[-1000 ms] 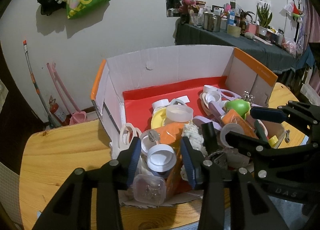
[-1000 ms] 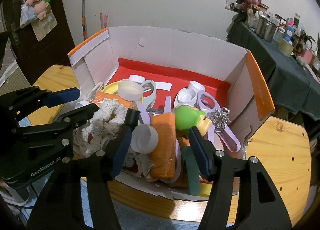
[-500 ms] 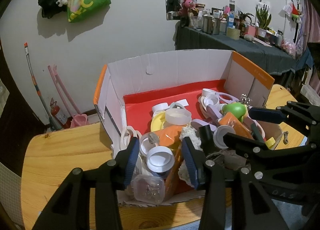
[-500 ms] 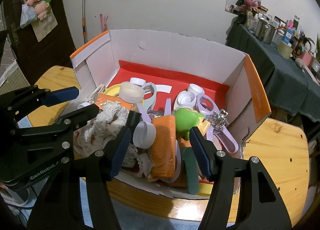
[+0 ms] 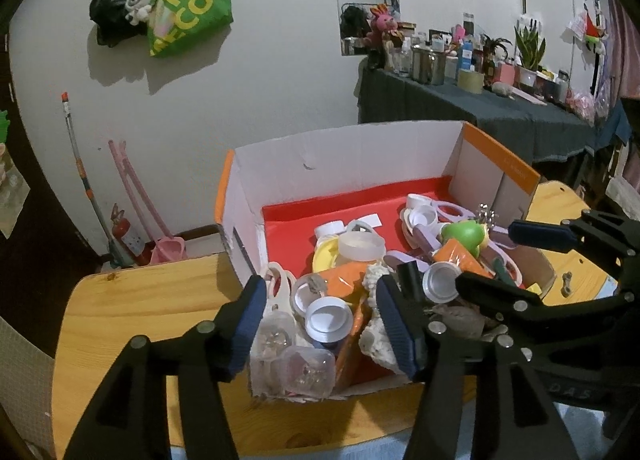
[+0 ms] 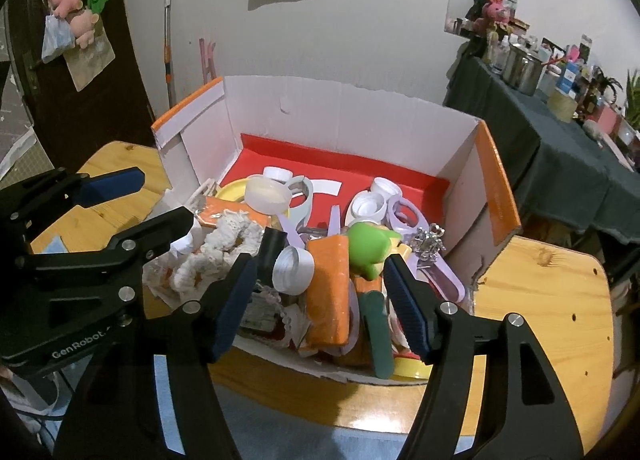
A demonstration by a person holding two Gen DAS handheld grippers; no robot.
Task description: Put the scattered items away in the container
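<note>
Cardboard box (image 5: 360, 163), white-walled with orange edges and a glossy red floor, sits on the wooden table (image 5: 132, 312), heaped with round plastic lids, an orange packet (image 6: 328, 292) and knitted cord. Left gripper (image 5: 320, 324) and right gripper (image 6: 320, 300) hover above, jaws opening, pinching nothing.

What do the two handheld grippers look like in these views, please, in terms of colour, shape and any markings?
Both the left gripper and the right gripper are black, angular two-finger frames with silver bolt heads at the joints. The fingertips carry dark blue ribbed pads. White lettering reading "GenRobot" shows on the left gripper's body in the right wrist view. No cables, hands or sleeves are visible.
</note>
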